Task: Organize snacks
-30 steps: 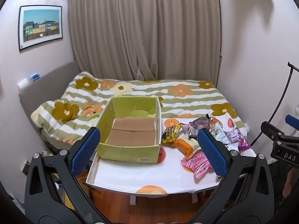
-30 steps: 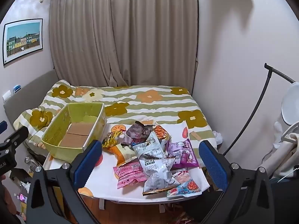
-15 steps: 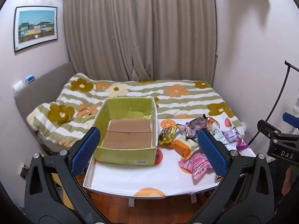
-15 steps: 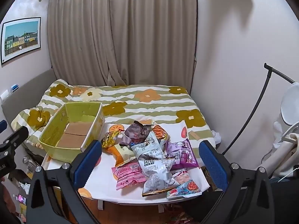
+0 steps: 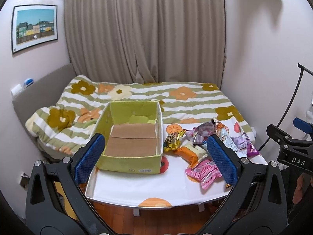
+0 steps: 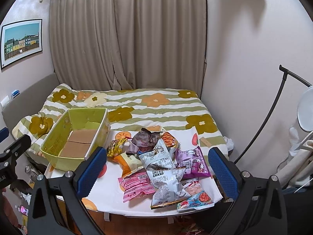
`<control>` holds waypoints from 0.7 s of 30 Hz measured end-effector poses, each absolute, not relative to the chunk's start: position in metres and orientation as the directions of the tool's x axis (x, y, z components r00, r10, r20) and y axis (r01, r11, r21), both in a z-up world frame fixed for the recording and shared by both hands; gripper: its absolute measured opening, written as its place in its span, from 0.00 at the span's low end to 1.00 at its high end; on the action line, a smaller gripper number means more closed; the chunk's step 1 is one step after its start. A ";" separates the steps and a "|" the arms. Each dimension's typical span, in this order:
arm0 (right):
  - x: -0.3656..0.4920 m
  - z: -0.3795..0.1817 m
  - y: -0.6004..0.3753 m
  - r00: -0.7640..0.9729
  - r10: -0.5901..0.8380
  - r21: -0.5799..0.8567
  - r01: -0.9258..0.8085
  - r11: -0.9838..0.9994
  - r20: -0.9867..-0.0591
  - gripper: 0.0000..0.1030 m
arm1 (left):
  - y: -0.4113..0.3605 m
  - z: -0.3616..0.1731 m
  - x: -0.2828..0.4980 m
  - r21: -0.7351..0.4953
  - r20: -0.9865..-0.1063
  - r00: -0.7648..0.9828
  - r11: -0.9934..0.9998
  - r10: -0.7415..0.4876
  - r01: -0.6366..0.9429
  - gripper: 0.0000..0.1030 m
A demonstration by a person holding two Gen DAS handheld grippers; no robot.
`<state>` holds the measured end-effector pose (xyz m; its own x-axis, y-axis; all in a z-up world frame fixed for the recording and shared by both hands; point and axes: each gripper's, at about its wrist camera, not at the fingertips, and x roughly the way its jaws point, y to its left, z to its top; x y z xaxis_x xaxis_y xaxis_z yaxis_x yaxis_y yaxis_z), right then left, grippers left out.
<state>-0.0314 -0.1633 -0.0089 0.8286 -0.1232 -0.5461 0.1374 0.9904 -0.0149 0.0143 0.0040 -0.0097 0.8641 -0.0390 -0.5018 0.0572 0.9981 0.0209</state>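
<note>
Left claw (image 5: 156, 159): spread wide, nothing held; hovers in front of the counter, blue pads framing the box and the near snacks.
Right claw (image 6: 156, 168): spread wide, nothing held; hovers in front of the snack pile, blue pads to either side of it.
Counter (image 5: 137, 184): small, covered by a white cloth with orange fruit print; set against the foot of the bed.
Green box (image 5: 135, 162): on the counter's left part, open top, brown cardboard flaps seen on its floor; no snacks seen inside.
Snack pile (image 6: 162, 162): heaped on the counter's right part, just beside the box, packets overlapping.
Yellow packet (image 6: 115, 146): nearest the box, at the pile's left edge.
Orange-and-cream packet (image 6: 127, 161): in front of the yellow packet, partly under the white bags.
Pink packet (image 6: 137, 186): near the counter's front edge, left of the white bag.
White bag (image 6: 166, 184): front centre of the pile, dark lettering, overlapped at its top by a second white bag (image 6: 158, 155).
Purple packet (image 6: 192, 162): right side of the pile, lying flat.
Dark mauve bag (image 6: 144, 140): at the back of the pile, crumpled.
Small red-and-blue packet (image 6: 195, 198): at the front right corner, on the counter's edge.
Bed (image 5: 176, 99): behind the counter, striped green-and-white quilt with flowers.
Curtain (image 5: 144, 33): beige, drawn, behind the bed.
Framed picture (image 5: 34, 26): on the left wall.
</note>
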 end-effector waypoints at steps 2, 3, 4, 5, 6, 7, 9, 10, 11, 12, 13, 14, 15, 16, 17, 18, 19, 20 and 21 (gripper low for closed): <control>-0.031 -0.010 -0.163 0.828 -0.124 -0.015 0.138 0.990 -0.547 1.00 | 0.005 -0.009 0.014 0.021 -0.502 0.864 0.998 -0.037 0.055 1.00; -0.031 -0.010 -0.163 0.828 -0.123 -0.015 0.138 0.990 -0.547 1.00 | 0.006 -0.009 0.014 0.021 -0.502 0.864 0.998 -0.037 0.055 1.00; -0.031 -0.009 -0.163 0.828 -0.123 -0.015 0.137 0.990 -0.547 1.00 | 0.006 -0.009 0.014 0.020 -0.503 0.864 0.998 -0.037 0.054 1.00; -0.031 -0.009 -0.163 0.829 -0.123 -0.015 0.137 0.990 -0.546 1.00 | 0.006 -0.009 0.014 0.020 -0.503 0.864 0.998 -0.037 0.054 1.00; -0.031 -0.009 -0.163 0.829 -0.124 -0.015 0.138 0.990 -0.546 1.00 | 0.006 -0.009 0.014 0.020 -0.503 0.863 0.998 -0.037 0.055 1.00; -0.030 -0.009 -0.163 0.828 -0.123 -0.014 0.138 0.990 -0.547 1.00 | 0.006 -0.010 0.014 0.020 -0.503 0.863 0.998 -0.037 0.055 1.00; -0.030 -0.008 -0.163 0.827 -0.123 -0.015 0.137 0.990 -0.548 1.00 | 0.006 -0.010 0.014 0.021 -0.503 0.863 0.998 -0.036 0.054 1.00; -0.030 -0.008 -0.163 0.827 -0.123 -0.015 0.138 0.990 -0.548 1.00 | 0.006 -0.009 0.014 0.021 -0.504 0.863 0.998 -0.037 0.055 1.00; -0.030 -0.008 -0.163 0.826 -0.123 -0.015 0.137 0.990 -0.549 1.00 | 0.007 -0.009 0.013 0.020 -0.504 0.863 0.998 -0.038 0.056 1.00; -0.030 -0.008 -0.163 0.826 -0.123 -0.015 0.138 0.990 -0.549 1.00 | 0.007 -0.009 0.013 0.019 -0.504 0.863 0.998 -0.038 0.056 1.00; -0.030 -0.008 -0.163 0.826 -0.124 -0.015 0.139 0.990 -0.549 1.00 | 0.006 -0.009 0.013 0.019 -0.504 0.863 0.998 -0.038 0.055 1.00; -0.030 -0.008 -0.162 0.826 -0.124 -0.015 0.139 0.990 -0.550 1.00 | 0.006 -0.009 0.014 0.020 -0.504 0.863 0.998 -0.038 0.055 1.00; -0.030 -0.008 -0.163 0.826 -0.123 -0.015 0.138 0.990 -0.550 1.00 | 0.006 -0.009 0.014 0.020 -0.504 0.863 0.998 -0.038 0.055 1.00; -0.030 -0.009 -0.163 0.826 -0.124 -0.014 0.139 0.990 -0.549 1.00 | 0.006 -0.009 0.014 0.020 -0.504 0.863 0.998 -0.037 0.055 1.00; -0.030 -0.009 -0.163 0.827 -0.125 -0.015 0.140 0.990 -0.549 1.00 | 0.007 -0.009 0.014 0.019 -0.503 0.864 0.998 -0.037 0.054 1.00; -0.029 -0.008 -0.163 0.826 -0.123 -0.014 0.138 0.990 -0.550 1.00 | 0.007 -0.010 0.013 0.019 -0.502 0.864 0.998 -0.037 0.054 1.00; -0.029 -0.008 -0.163 0.826 -0.123 -0.014 0.138 0.990 -0.550 1.00 | 0.007 -0.009 0.014 0.020 -0.504 0.863 0.998 -0.037 0.054 1.00; -0.029 -0.008 -0.163 0.826 -0.124 -0.014 0.139 0.990 -0.549 1.00 | 0.007 -0.009 0.013 0.020 -0.503 0.863 0.998 -0.035 0.053 1.00; -0.030 -0.007 -0.163 0.826 -0.124 -0.014 0.139 0.990 -0.549 1.00 | 0.007 -0.010 0.012 0.020 -0.504 0.863 0.998 -0.036 0.053 1.00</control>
